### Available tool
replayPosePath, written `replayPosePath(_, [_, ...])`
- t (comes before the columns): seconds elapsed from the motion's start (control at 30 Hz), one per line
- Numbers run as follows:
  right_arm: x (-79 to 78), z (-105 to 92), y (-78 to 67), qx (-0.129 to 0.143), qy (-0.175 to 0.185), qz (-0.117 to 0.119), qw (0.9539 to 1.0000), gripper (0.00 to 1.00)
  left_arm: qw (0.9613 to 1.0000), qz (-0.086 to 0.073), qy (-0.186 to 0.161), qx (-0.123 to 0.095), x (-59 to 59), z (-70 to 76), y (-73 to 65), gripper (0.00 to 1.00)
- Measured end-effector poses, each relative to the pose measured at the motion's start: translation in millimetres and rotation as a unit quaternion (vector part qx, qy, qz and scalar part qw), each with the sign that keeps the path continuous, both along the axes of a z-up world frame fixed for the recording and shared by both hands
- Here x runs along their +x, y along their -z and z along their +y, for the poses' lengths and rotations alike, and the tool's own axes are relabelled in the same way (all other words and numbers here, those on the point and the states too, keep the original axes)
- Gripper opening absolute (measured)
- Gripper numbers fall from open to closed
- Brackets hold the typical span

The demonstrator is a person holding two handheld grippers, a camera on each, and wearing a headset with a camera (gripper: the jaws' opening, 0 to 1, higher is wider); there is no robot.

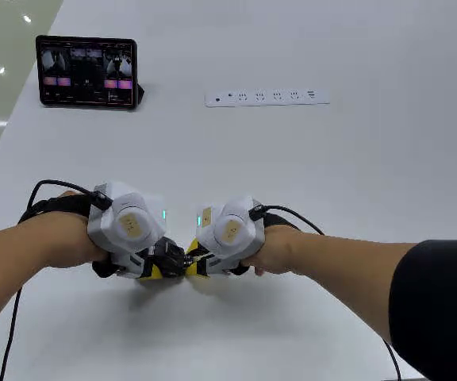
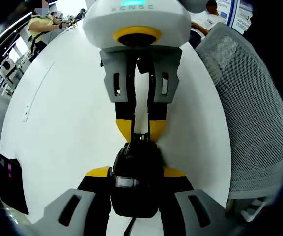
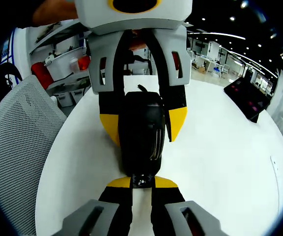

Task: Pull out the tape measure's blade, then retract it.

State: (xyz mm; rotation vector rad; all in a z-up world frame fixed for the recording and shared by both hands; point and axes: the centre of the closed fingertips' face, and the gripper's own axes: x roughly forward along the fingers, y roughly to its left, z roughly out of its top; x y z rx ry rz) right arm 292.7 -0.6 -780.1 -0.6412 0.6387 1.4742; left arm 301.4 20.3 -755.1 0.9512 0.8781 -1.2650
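With the left tool [image 2: 136, 172] clamped on the tape [image 3: 141, 130] at the near side of the surface [image 1: 332, 175] and the right tool [image 3: 141, 183] pinched on the blade tip [image 2: 141, 137], draw the right straight away, holding the tape steady.

Two tools were seen, the left tool [image 1: 165, 262] and the right tool [image 1: 194, 262]. Each was made with a round white shell, and a pale yellow oval patch [image 1: 131, 223] was set on top. A small green-blue light [image 1: 164, 213] was lit on each. The jaws were made in grey with long slots, then black, and were tipped with yellow. The letters XENSE [image 2: 127, 7] were printed on the right tool's shell. Black cables [image 1: 42, 190] were plugged into both. A black strap [image 1: 54, 206] was worn on the left wrist, and a dark sleeve [image 1: 443, 302] on the right arm.
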Motion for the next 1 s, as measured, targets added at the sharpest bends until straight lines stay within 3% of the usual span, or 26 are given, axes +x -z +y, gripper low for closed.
replayPosePath(1.0, [1.6, -13.6, 0.9, -0.020, 0.018, 0.006, 0.9996, 0.10, 0.9998, 0.004, -0.012, -0.012, 1.1, 0.0, -0.7, 0.33])
